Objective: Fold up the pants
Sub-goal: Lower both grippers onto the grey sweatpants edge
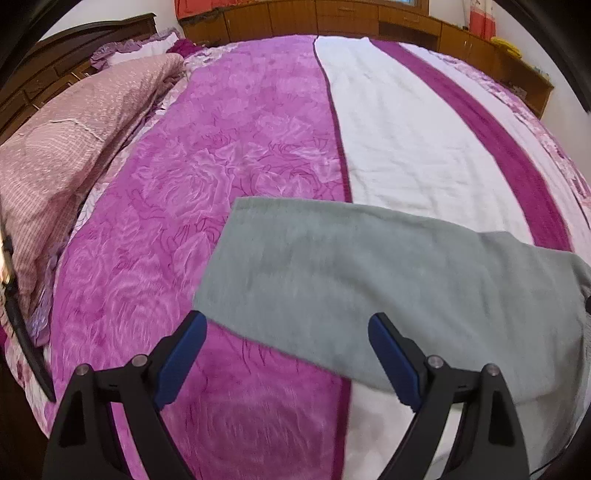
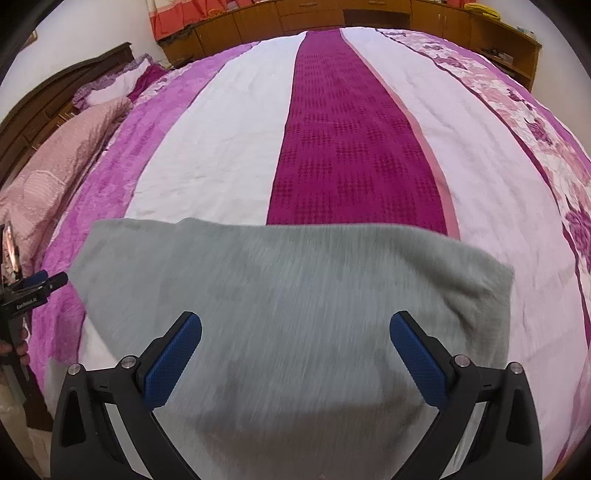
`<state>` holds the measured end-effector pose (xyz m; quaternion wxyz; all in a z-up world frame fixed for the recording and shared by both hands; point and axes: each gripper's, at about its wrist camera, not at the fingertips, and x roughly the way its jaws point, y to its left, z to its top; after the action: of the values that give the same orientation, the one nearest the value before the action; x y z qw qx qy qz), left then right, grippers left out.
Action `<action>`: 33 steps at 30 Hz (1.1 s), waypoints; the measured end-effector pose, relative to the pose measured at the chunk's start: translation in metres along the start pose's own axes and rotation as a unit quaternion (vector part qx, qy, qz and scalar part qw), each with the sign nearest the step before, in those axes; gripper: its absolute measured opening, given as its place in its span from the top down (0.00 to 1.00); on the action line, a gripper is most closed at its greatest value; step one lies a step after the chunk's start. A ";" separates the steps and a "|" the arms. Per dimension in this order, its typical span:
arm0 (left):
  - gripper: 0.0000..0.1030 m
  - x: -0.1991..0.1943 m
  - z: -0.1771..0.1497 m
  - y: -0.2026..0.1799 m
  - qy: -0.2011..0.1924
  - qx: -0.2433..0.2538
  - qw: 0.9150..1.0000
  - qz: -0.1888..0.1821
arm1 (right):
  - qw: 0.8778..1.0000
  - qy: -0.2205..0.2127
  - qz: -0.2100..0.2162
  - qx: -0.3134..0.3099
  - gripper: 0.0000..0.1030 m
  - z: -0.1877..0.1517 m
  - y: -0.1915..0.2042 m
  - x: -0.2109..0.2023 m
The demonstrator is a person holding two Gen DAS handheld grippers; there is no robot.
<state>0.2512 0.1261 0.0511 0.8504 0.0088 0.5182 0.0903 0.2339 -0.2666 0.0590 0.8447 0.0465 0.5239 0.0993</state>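
Observation:
Grey pants (image 1: 369,280) lie flat on the bed, folded into a wide band; they also show in the right wrist view (image 2: 291,295). My left gripper (image 1: 288,321) is open and empty, hovering over the band's near left corner. My right gripper (image 2: 295,325) is open and empty, above the middle of the pants near their front edge. The left gripper's tips (image 2: 46,280) show at the left edge of the right wrist view, beside the pants' left end. Both views are motion-blurred.
The bed cover (image 1: 240,166) has purple, white and magenta stripes. A pink folded quilt (image 1: 66,140) lies at the left by the dark headboard (image 1: 74,40). Wooden cabinets (image 2: 332,14) line the far wall.

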 end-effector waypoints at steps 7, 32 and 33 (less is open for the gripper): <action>0.10 0.046 0.025 0.010 0.021 -0.004 1.000 0.011 | 1.000 0.010 0.005 -0.006 0.04 0.024 0.000 0.031; 0.12 0.121 0.046 0.039 0.019 -0.021 0.999 -0.029 | 0.997 0.015 0.045 -0.056 0.33 0.029 -0.008 0.088; 0.16 0.118 0.045 0.038 0.015 -0.019 0.999 -0.029 | 0.997 0.014 0.048 -0.054 0.52 0.029 -0.009 0.085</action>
<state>0.3378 0.1861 -0.0278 0.8449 -0.0234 0.5291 0.0755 0.2975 -0.2560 -0.0046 0.8328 0.0244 0.5266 0.1688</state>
